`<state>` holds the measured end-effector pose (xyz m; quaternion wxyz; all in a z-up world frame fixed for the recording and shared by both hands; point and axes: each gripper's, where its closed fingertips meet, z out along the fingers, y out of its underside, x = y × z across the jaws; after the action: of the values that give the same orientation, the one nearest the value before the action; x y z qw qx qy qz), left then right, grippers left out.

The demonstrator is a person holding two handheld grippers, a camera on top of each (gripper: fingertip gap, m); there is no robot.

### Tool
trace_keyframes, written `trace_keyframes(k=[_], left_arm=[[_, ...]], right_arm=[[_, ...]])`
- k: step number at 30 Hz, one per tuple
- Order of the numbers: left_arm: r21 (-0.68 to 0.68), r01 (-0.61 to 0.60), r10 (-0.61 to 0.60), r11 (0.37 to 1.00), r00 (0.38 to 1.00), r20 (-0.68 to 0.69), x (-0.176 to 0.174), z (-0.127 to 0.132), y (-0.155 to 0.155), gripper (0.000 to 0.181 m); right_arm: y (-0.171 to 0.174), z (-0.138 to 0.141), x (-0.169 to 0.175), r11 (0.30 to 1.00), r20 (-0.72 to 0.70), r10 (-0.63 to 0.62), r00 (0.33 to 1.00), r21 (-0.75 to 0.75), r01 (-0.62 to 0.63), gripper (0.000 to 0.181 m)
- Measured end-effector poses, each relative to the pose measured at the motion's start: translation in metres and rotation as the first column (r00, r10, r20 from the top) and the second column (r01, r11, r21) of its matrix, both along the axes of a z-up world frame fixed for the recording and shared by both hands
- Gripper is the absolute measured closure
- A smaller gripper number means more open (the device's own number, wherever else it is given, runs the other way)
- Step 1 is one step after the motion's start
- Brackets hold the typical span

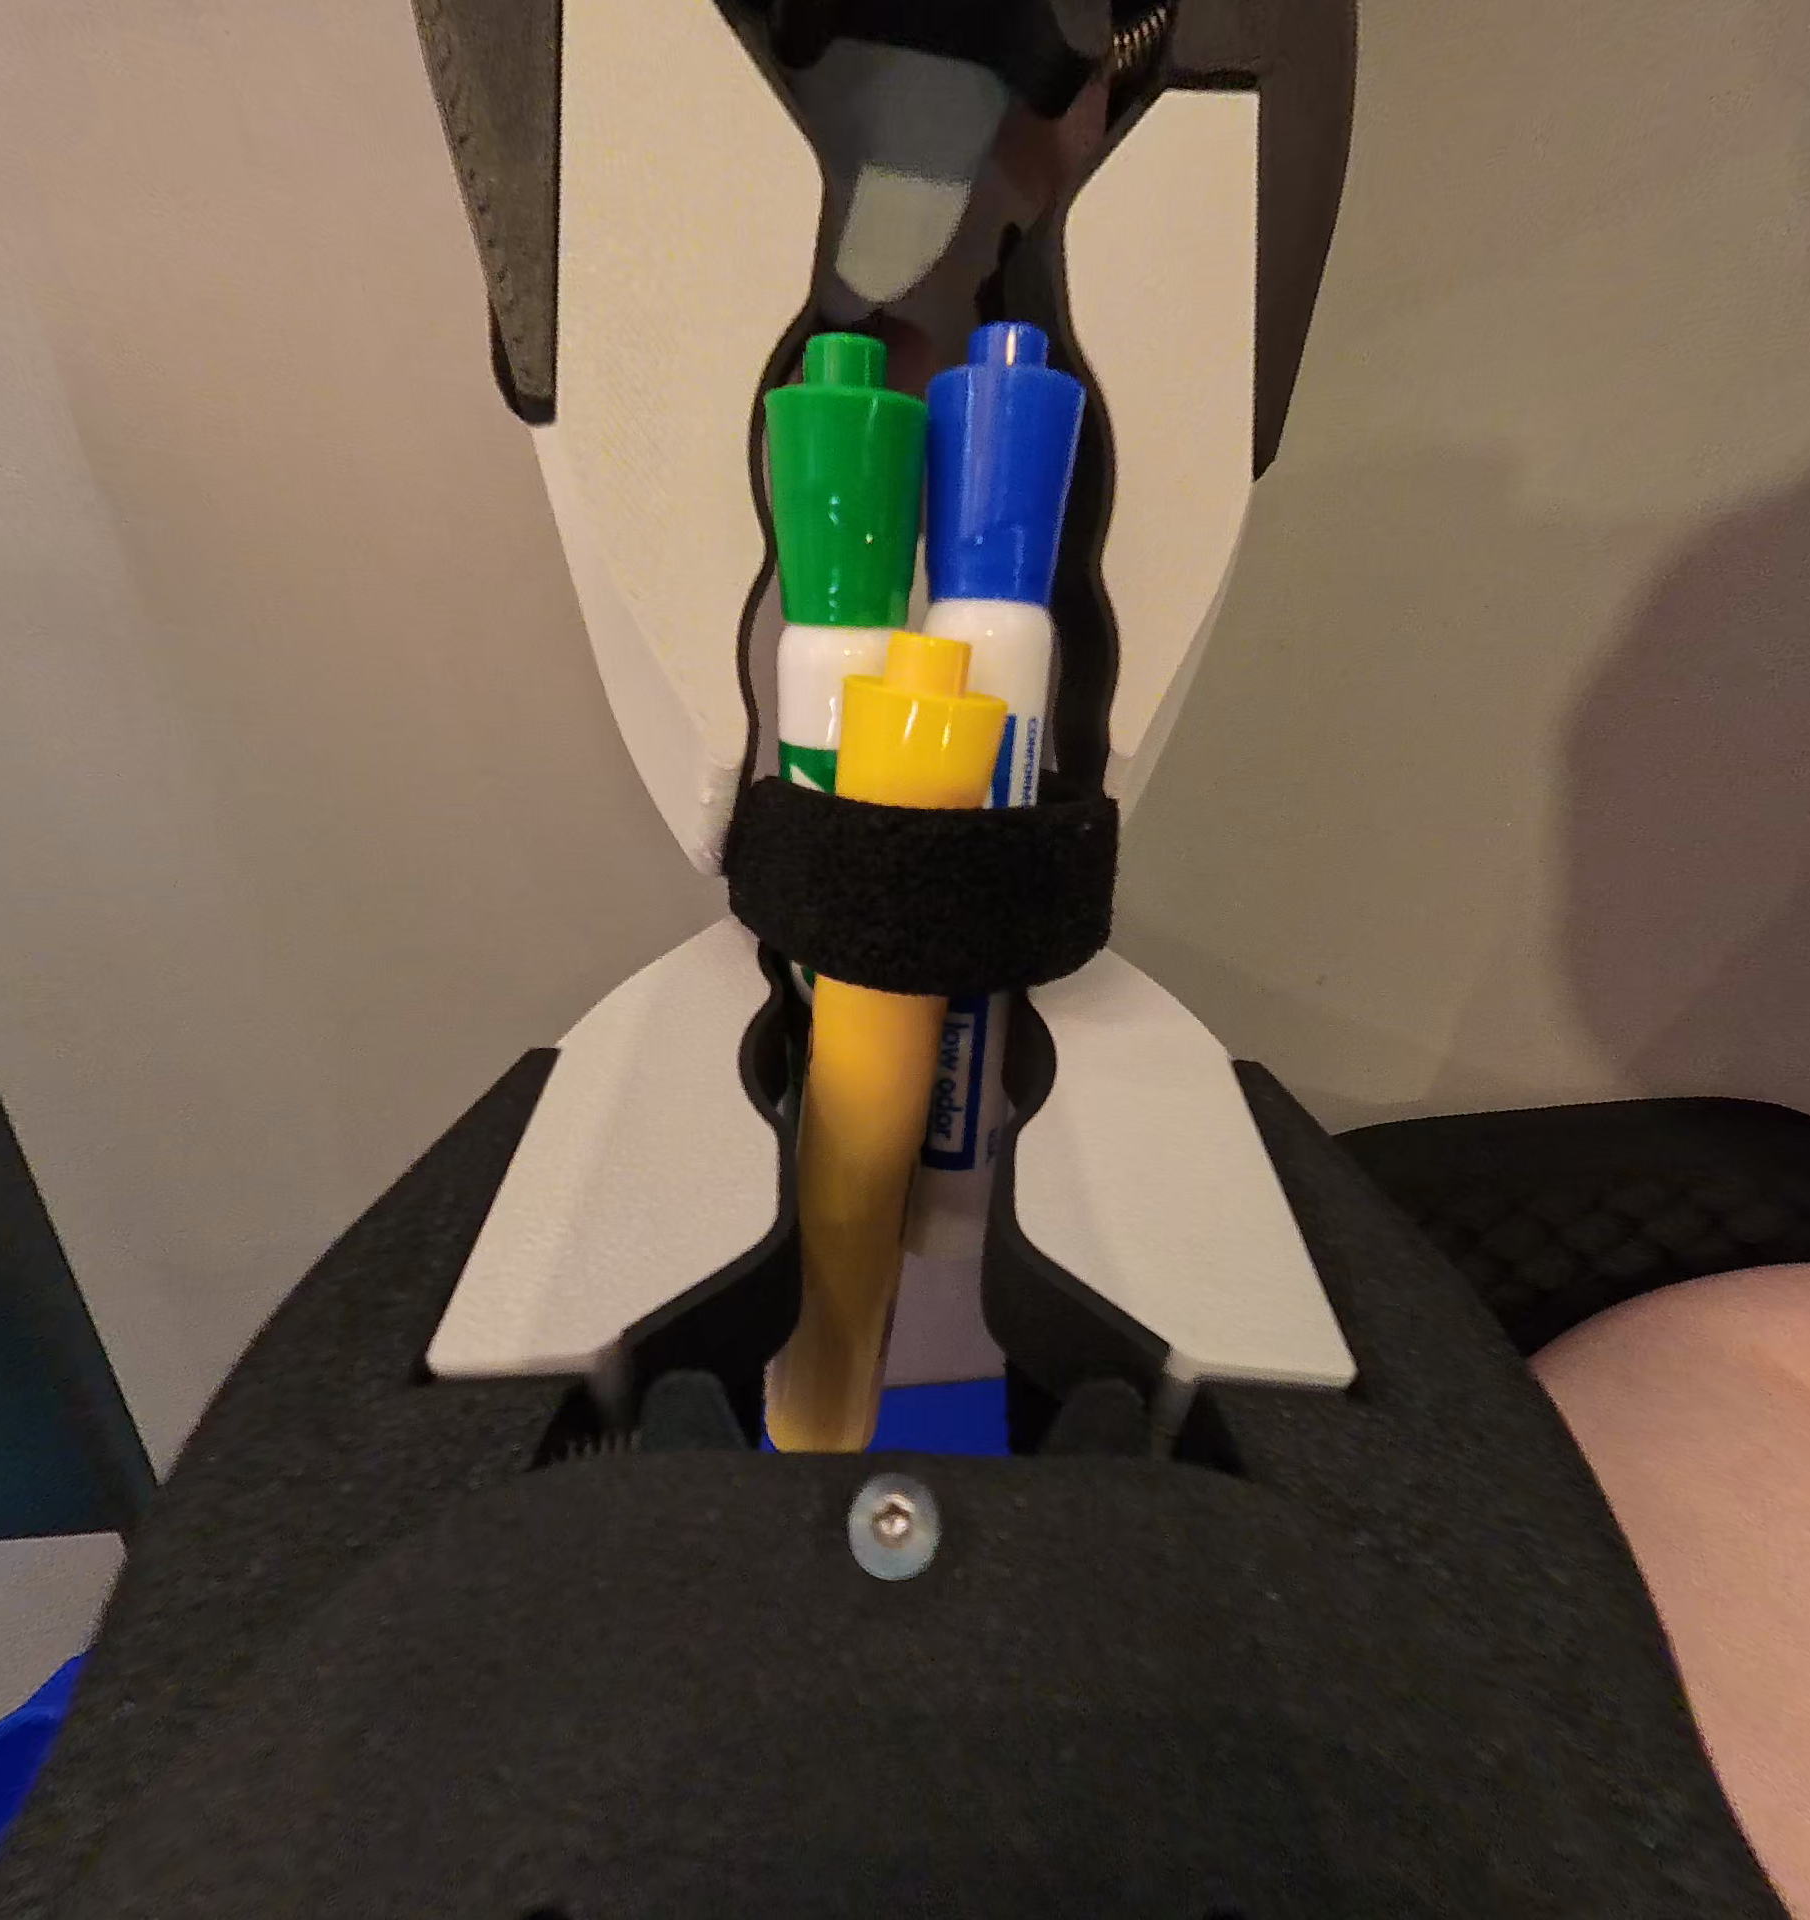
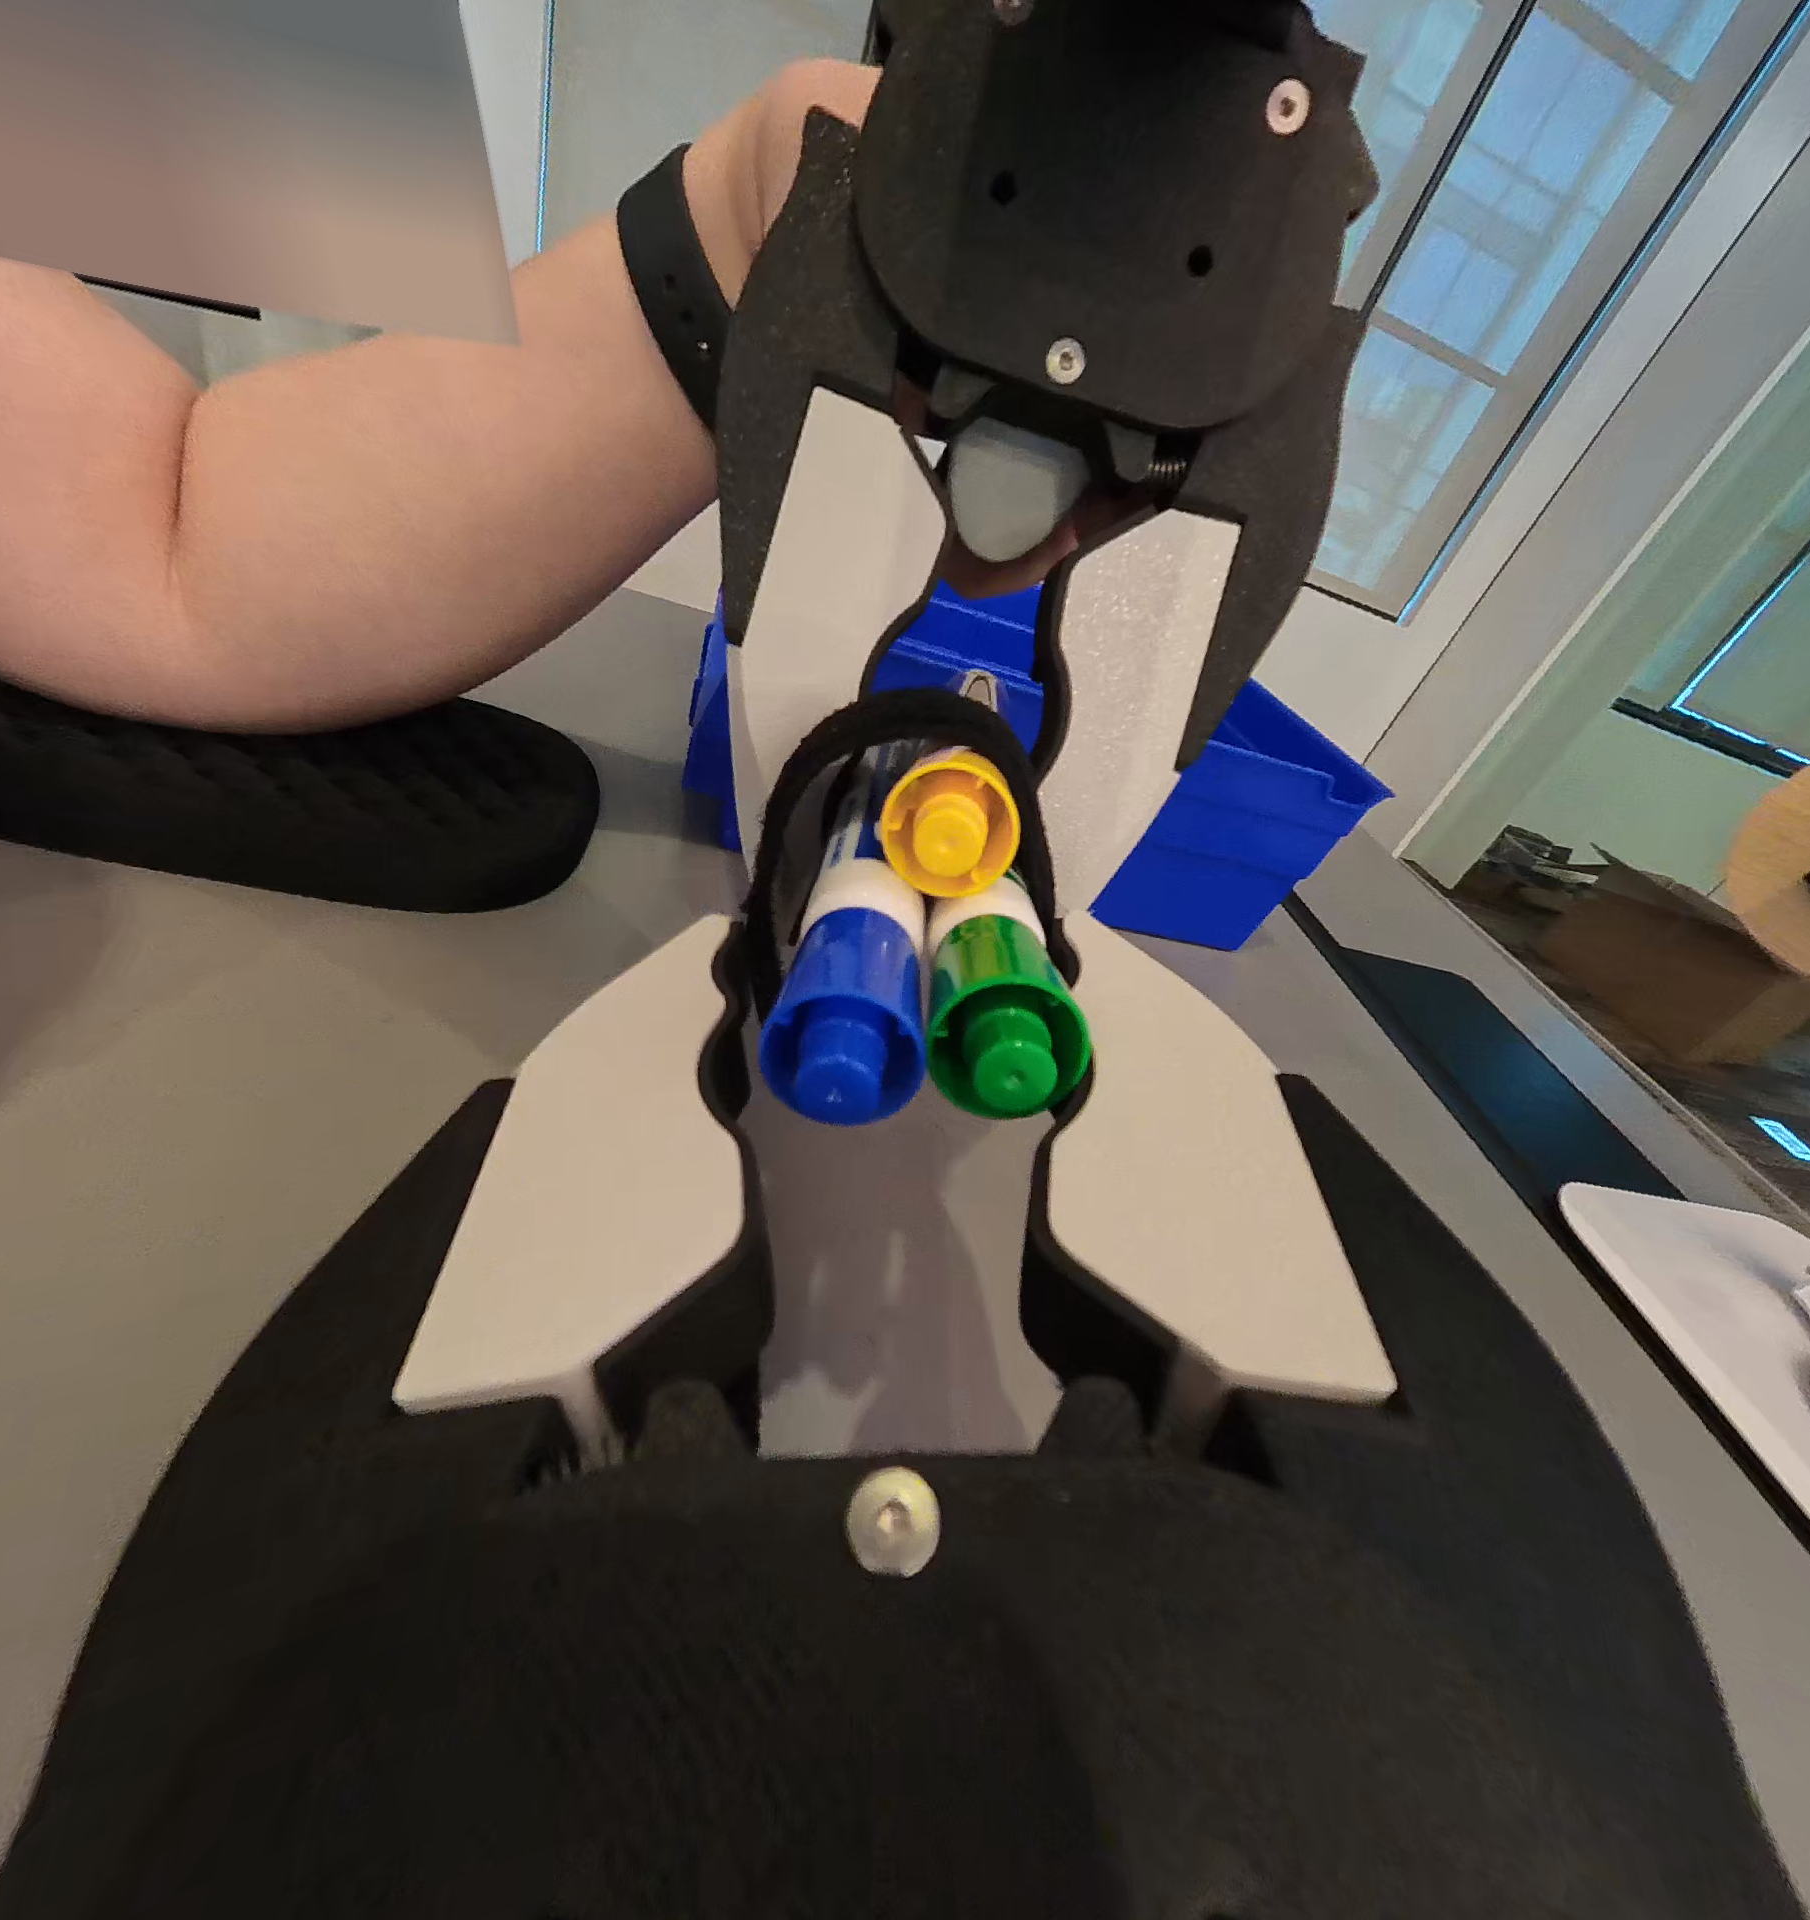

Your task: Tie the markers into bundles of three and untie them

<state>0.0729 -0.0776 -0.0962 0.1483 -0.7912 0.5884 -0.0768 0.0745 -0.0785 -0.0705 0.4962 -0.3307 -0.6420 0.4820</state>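
A bundle of three markers, green (image 1: 844, 499), blue (image 1: 1000, 488) and yellow (image 1: 911, 748), is wrapped by a black hook-and-loop strap (image 1: 922, 894). My left gripper (image 1: 911, 997) is shut on the bundle's barrel end below the strap. The right gripper's white fingers (image 1: 652, 520) come from above and flank the green and blue caps. In the right wrist view my right gripper (image 2: 906, 966) is shut on the cap end, with the blue cap (image 2: 844, 1039), green cap (image 2: 1005, 1039) and yellow cap (image 2: 948, 826) facing the camera. The left gripper (image 2: 1077, 260) faces it from beyond, held off the table.
A blue bin (image 2: 1244, 831) stands on the grey table (image 2: 205, 1039) behind the bundle. A black padded rest (image 2: 257, 800) lies at the left under a person's forearm (image 2: 361, 520). A white tray (image 2: 1711, 1351) sits at the right table edge. The black padded rest (image 2: 257, 800) is about 20 cm from both grippers' fingertips. The left camera catches it too, in the left wrist view (image 1: 1560, 1212).
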Motion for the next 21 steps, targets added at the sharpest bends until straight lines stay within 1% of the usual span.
trace_keyframes(k=[13,21], left_arm=[[-0.014,0.012,-0.012,1.0,1.0,0.009,0.0026,0.0001,-0.0029,0.143],[-0.029,0.017,-0.017,0.999,1.0,0.006,0.0045,-0.0021,-0.0043,0.143]], right_arm=[[0.0029,-0.0013,0.0009,0.993,-0.008,-0.041,0.999,0.109,0.041,0.136],[0.0043,-0.0036,0.0028,0.987,0.0,-0.041,0.999,0.155,0.04,0.141]])
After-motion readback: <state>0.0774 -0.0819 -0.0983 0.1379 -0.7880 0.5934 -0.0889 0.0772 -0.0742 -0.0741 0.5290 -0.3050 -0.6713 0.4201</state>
